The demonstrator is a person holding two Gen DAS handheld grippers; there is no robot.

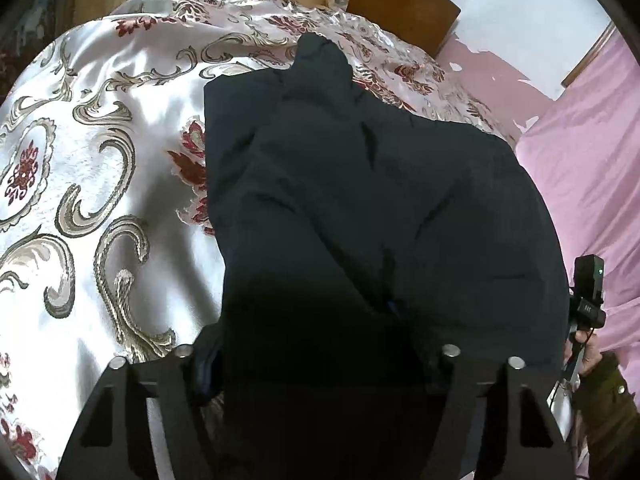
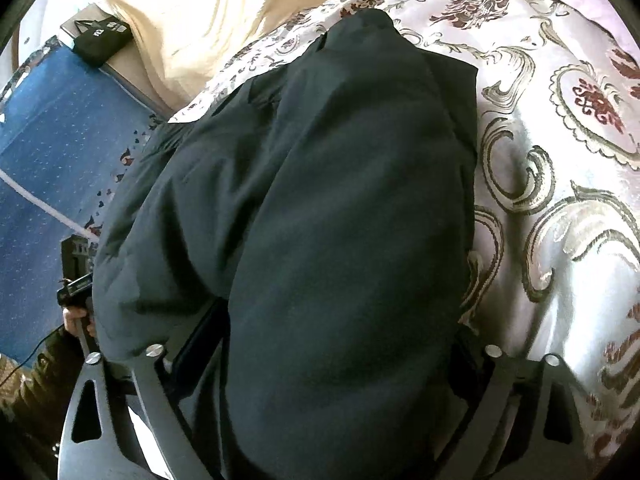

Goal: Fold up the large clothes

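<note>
A big dark garment (image 1: pixel 360 208) lies on the bed, spread over a shiny patterned bedspread (image 1: pixel 100 160) and bunched into soft ridges, its near edge drawn up towards the person holding the two tools. The left gripper (image 1: pixel 320 364) sits at that near edge with its jaws spread and dark cloth filling the gap between them; the cloth there is in deep shadow, so whether the pads actually press on it I cannot tell. The right gripper (image 2: pixel 324 356) is at the same near edge, further along the garment, its jaws also set wide with a thick roll of cloth bulging up between them — again the fingertips are buried in the folds, and a true pinch cannot be made out. Taking one edge at two places looks like the sensible way to lift a wide, heavy piece evenly, so that it can be carried over onto itself without one side sagging. Beyond the far end of the garment a cream cloth (image 2: pixel 208 20) lies at the head of the bed, and a pink sheet (image 1: pixel 592 168) lies off to the garment's side, well clear of the work. I judge the fold as barely begun — the garment is rumpled and not yet squared.
</note>
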